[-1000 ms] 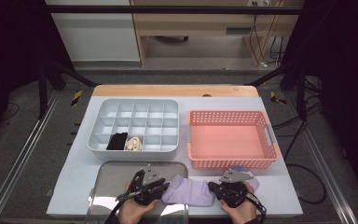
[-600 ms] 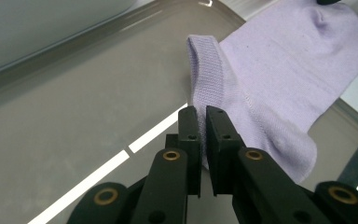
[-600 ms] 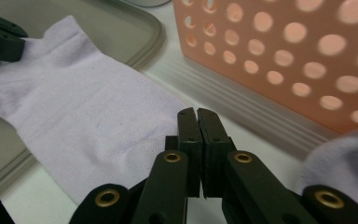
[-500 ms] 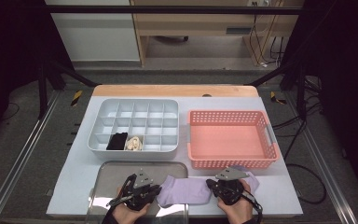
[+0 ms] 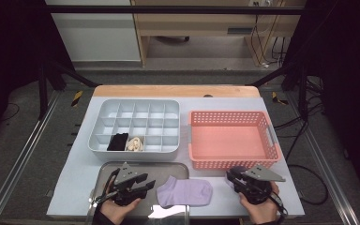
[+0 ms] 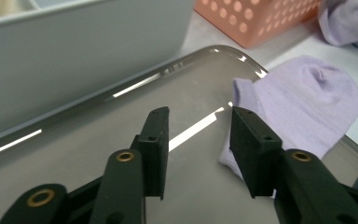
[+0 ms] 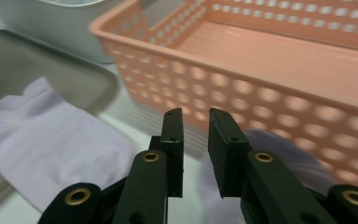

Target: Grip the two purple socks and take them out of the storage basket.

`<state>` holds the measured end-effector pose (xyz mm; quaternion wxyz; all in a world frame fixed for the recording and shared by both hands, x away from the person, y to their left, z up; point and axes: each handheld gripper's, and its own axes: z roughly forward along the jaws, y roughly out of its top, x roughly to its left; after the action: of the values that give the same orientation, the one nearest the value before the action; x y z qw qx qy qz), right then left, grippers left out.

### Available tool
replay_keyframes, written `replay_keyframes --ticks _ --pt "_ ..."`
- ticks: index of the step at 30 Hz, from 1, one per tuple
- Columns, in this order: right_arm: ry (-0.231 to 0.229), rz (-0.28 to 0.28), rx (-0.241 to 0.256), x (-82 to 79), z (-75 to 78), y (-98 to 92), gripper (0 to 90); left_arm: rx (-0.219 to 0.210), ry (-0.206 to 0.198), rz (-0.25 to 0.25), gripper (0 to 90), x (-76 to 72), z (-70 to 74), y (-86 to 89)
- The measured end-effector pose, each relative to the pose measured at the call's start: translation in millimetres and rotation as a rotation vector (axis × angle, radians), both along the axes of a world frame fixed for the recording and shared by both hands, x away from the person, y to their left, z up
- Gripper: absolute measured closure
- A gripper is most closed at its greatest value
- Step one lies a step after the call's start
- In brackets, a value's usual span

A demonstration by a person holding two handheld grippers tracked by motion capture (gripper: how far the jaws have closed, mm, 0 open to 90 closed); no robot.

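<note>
Left gripper [image 5: 147, 187] sits low over the metal tray [image 5: 104, 173] at the table's near edge, jaws spread with a clear gap, nothing between them. In the left gripper view [image 6: 196, 147] the right jaw tip is just beside the cuff of the purple sock [image 6: 303, 107]; can't tell if it touches.

That sock [image 5: 185, 192] lies flat, cuff end on the tray, toe end over the tray's right rim onto the white table top [image 5: 75, 187]. Between it and the right gripper: a short strip of bare table.

Right gripper [image 5: 232, 177] is at the near right, jaws [image 7: 195, 149] nearly together with a narrow slot left, nothing pinched in the slot. A 2nd purple sock [image 7: 284, 154] lies bunched under and just past those jaws, hard against the near wall of the pink basket [image 5: 232, 164]. Tight there: basket wall directly ahead.

Beyond the tray, the grey divided organizer [image 5: 136, 152] runs parallel to the tray's far rim with a thin gap. Its front row holds 1 black item [image 5: 117, 141] and 1 cream item [image 5: 134, 144] in adjacent cells; other cells look bare.

Basket and organizer sit side by side, narrow channel between. Basket interior is open. Bare table strips run left of the organizer and at the far edge by the wooden trim [image 5: 173, 90].
</note>
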<state>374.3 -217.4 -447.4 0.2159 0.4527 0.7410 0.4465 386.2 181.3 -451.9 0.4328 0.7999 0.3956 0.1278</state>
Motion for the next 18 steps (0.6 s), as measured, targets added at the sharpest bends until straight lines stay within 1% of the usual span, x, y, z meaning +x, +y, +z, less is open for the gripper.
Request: replay_keyframes --ticks 2,3,5,7,8,10,14,17,18 --pt "0.002 -0.035 0.007 -2.0 -0.8 -13.0 76.5 -0.004 0.004 0.014 53.7 1.5 0.8 5.2" --pt "0.01 -0.051 0.007 -2.3 -2.1 -19.0 77.2 -0.003 0.003 0.023 52.5 2.0 0.6 6.8" --pt "0.033 -0.079 0.009 -2.1 -6.2 -29.2 77.9 -0.003 0.007 0.036 51.2 2.8 -0.2 9.6" --pt "0.066 -0.113 0.006 -1.2 -11.0 -37.7 78.0 -0.004 0.008 0.04 50.4 2.9 -0.9 12.8" --pt "0.07 -0.117 0.007 -1.2 -12.3 -39.3 77.9 -0.007 0.009 0.044 50.0 2.9 -1.4 14.2" --pt "0.085 -0.121 0.005 -0.9 -15.1 -41.0 77.5 -0.004 0.013 0.051 49.4 2.9 -2.2 16.7" --pt "0.086 -0.085 -0.016 -0.7 -17.4 -33.0 75.8 -0.001 0.021 0.053 48.4 1.5 -4.3 18.6" --pt "0.094 -0.066 -0.04 0.0 -19.7 -26.6 72.3 0.004 0.027 0.054 48.1 0.5 -5.7 19.5" --pt "0.094 -0.075 -0.053 0.4 -19.9 -27.0 71.4 0.006 0.028 0.054 48.0 0.5 -6.3 19.8"
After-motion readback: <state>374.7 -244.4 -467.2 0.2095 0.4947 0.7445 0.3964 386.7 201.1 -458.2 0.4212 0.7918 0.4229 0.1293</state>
